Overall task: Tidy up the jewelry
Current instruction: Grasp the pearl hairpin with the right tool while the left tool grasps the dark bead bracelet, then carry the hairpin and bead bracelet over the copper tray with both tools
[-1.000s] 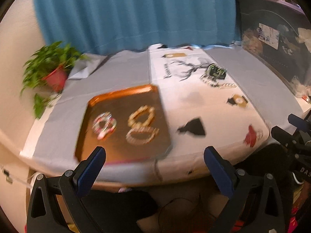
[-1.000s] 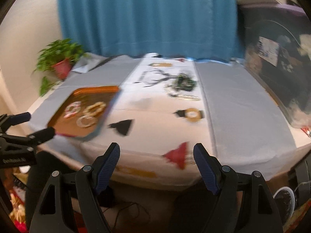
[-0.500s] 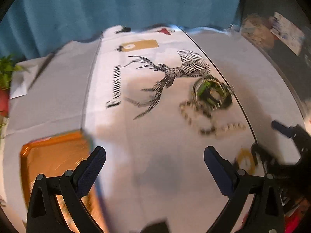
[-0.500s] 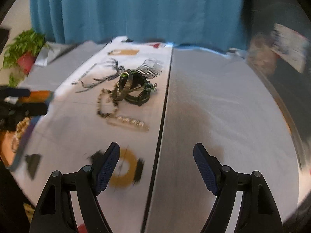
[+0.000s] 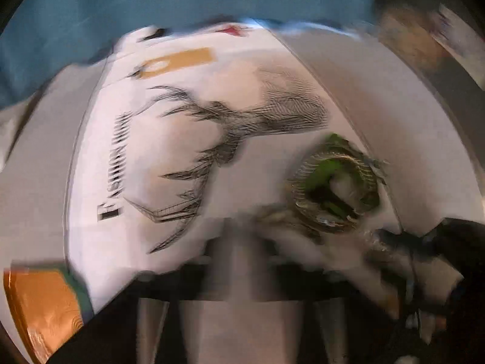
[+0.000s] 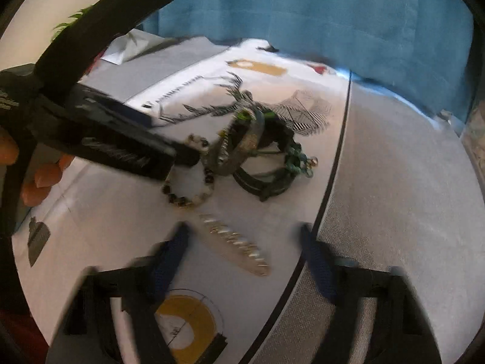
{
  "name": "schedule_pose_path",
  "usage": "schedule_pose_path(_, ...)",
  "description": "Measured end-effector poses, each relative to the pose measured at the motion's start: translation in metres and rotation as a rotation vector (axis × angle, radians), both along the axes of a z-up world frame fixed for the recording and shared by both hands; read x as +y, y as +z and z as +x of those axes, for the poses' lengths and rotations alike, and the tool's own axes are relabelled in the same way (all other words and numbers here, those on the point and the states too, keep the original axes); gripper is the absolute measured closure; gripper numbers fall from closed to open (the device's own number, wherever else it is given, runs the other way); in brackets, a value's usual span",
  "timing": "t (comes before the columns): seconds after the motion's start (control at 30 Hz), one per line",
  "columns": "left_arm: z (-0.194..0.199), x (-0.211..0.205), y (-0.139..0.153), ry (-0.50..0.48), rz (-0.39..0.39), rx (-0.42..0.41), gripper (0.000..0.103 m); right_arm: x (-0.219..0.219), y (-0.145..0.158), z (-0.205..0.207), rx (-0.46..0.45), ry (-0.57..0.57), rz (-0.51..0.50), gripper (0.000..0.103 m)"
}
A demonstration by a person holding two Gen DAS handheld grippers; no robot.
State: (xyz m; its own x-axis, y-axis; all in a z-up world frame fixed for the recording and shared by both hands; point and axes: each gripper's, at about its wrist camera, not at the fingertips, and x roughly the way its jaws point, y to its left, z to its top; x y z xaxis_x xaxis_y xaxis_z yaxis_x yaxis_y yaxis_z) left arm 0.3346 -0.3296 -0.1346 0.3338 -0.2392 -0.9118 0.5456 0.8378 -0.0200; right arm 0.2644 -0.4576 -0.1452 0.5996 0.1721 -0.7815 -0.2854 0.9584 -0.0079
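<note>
Left wrist view, badly smeared: left gripper [image 5: 239, 236] pinched shut low centre, hold unclear; green-and-gold bangle heap [image 5: 333, 188] right of centre; orange metal tray [image 5: 39, 303] lower left, contents cropped. Right wrist view, sharper: right gripper [image 6: 242, 254] just narrowing around flat silver link bracelet [image 6: 233, 245], not yet clamping; black-and-white beaded bracelet [image 6: 188, 194] at the left claw's tip. Seemingly much left unsorted.

My right gripper [image 6: 244, 236] is up close: a black plastic frame, with two fingers faced in ribbed blue pads [image 6: 169, 261]. My left gripper [image 6: 185, 153] is the same black, with long flat arms and white lettering smeared along one side. On its own camera it's just a dark blur.
</note>
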Motion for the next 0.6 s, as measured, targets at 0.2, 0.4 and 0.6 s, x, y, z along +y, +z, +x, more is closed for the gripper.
schedule_pose_path(0.2, -0.028, 0.024, 0.021, -0.035, -0.045, -0.017, 0.097, -0.001, 0.004, -0.017, 0.017, -0.058, -0.006, 0.092)
schedule_pose_path(0.4, -0.074, 0.071, 0.074, -0.026, -0.107, -0.126, 0.097, -0.009, 0.031, -0.060, -0.038, -0.208, 0.064, 0.092)
schedule_pose_path(0.6, -0.120, 0.112, 0.111, 0.005, -0.138, -0.216, 0.097, 0.013, 0.055, -0.100, -0.056, -0.303, 0.064, 0.092)
